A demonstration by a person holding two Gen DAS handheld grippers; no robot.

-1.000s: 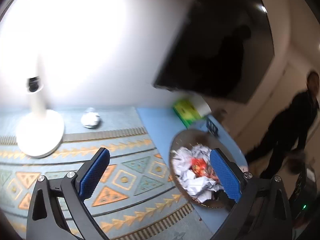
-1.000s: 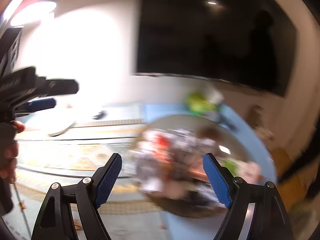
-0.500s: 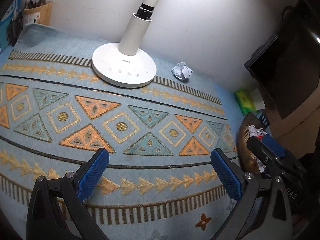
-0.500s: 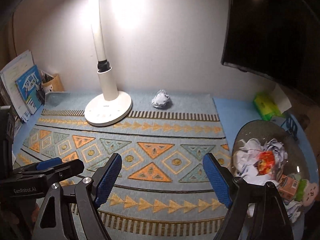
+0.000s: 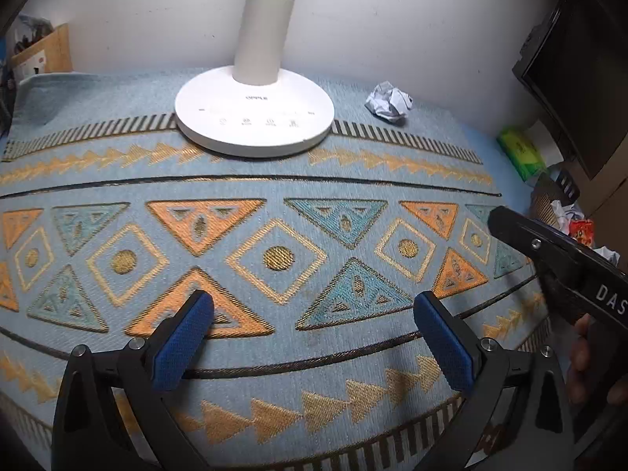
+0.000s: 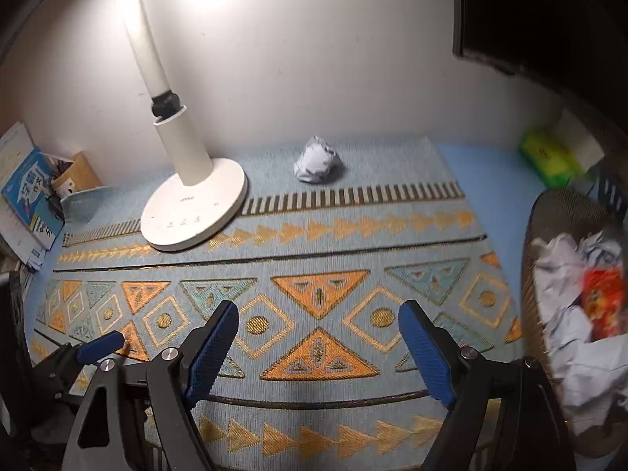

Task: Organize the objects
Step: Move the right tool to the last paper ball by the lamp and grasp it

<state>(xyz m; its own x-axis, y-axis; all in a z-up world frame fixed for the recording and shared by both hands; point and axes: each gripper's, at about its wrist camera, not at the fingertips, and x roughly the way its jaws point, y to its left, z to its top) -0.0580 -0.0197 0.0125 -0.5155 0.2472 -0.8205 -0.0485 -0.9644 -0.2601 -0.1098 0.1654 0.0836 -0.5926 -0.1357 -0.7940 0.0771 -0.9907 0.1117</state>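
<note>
One loose paper ball [image 6: 318, 165] lies on the patterned mat [image 6: 314, 243] by the back wall, just right of the single white lamp [image 6: 194, 206]. One basket [image 6: 549, 212] at the counter's right edge holds several more paper wads and a red packet [image 6: 602, 302]. Two tongs — left tongs [image 5: 314, 347] and right tongs [image 6: 318, 347] — hang over the mat, both agape, gripping nothing. Books [image 6: 27, 196] stand left; a green box [image 6: 551, 159] sits back right.
</note>
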